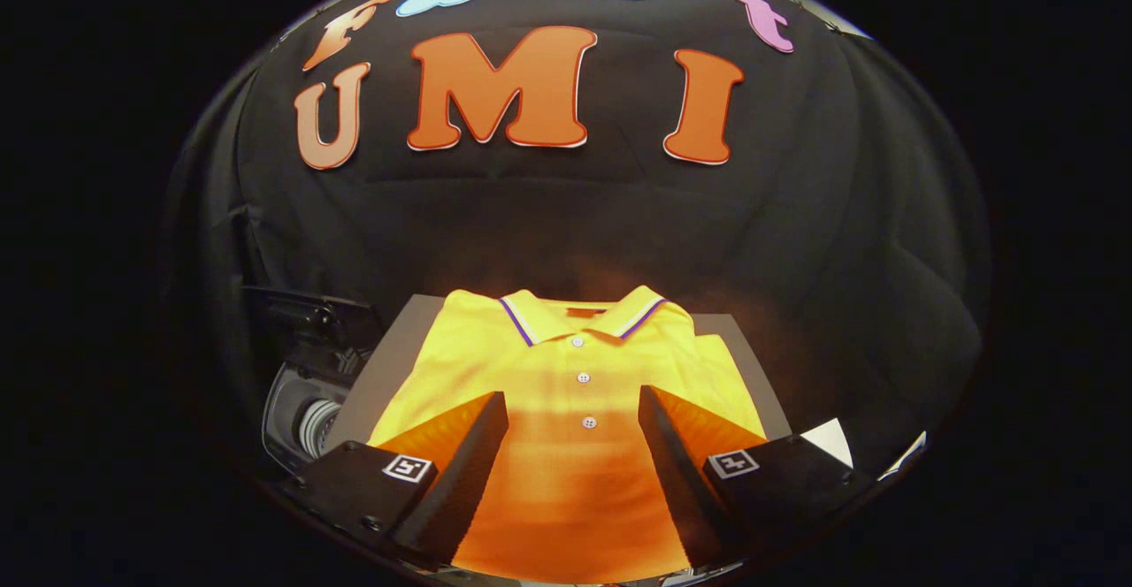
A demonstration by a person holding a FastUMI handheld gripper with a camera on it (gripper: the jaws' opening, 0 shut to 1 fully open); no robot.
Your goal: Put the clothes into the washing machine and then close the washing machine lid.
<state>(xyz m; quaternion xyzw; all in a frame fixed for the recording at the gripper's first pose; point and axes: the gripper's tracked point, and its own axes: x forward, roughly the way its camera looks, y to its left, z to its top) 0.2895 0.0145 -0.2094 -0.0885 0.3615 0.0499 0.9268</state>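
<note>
A yellow polo shirt (pixel 575 392) lies flat and folded on a grey board (pixel 389 348), collar away from me, buttons running down its middle. My gripper (pixel 573 410) hangs just above its lower half, open, with the button placket showing between the two fingers (pixel 473 454). Nothing is held. To the left of the board, lower down, sits the washing machine (pixel 305 410), its lid (pixel 301 304) raised and its dark opening with a pale ribbed part showing.
The grey board's right edge (pixel 747 348) ends near a small white patch (pixel 831 441) beside the right finger. Black cloth closes off the space behind and on both sides.
</note>
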